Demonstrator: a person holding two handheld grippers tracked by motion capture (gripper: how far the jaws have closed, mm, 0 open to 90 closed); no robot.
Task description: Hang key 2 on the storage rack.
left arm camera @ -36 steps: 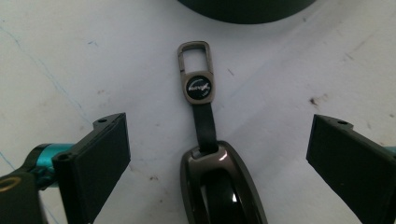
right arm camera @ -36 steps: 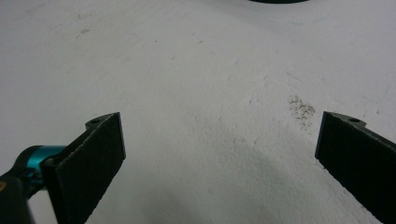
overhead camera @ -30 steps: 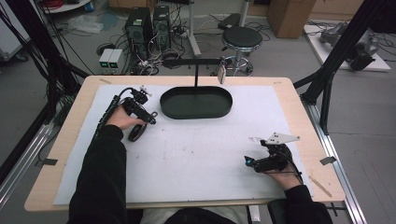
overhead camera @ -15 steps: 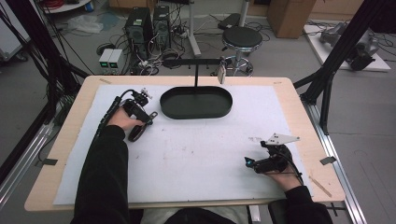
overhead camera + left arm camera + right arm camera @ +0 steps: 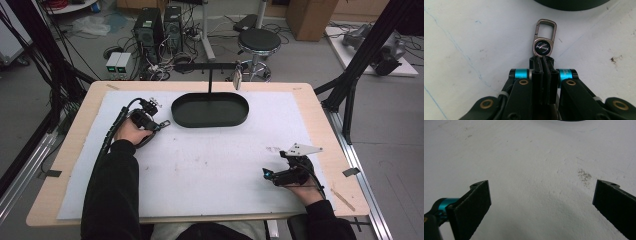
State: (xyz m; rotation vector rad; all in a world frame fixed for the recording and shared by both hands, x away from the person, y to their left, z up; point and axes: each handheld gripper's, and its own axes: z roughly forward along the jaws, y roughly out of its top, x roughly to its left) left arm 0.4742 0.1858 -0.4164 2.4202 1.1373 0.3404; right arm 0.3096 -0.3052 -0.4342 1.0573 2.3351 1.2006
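At the counter's (image 5: 75, 165) left, the left tool (image 5: 543, 60) has just closed its 2 jaws on the keychain clip's (image 5: 543, 40) near end, beside the black tray (image 5: 210, 110), seemingly for lifting. The right tool (image 5: 541, 195) rests wide, idle.

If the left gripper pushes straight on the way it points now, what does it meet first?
Probably the black oval tray: the left gripper, shut on the metal carabiner keychain, points at its near wall across bare white mat.

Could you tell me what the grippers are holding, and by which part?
Left gripper: a metal keychain clip, pinched at its round-badge end. Right gripper: nothing, jaws wide apart.
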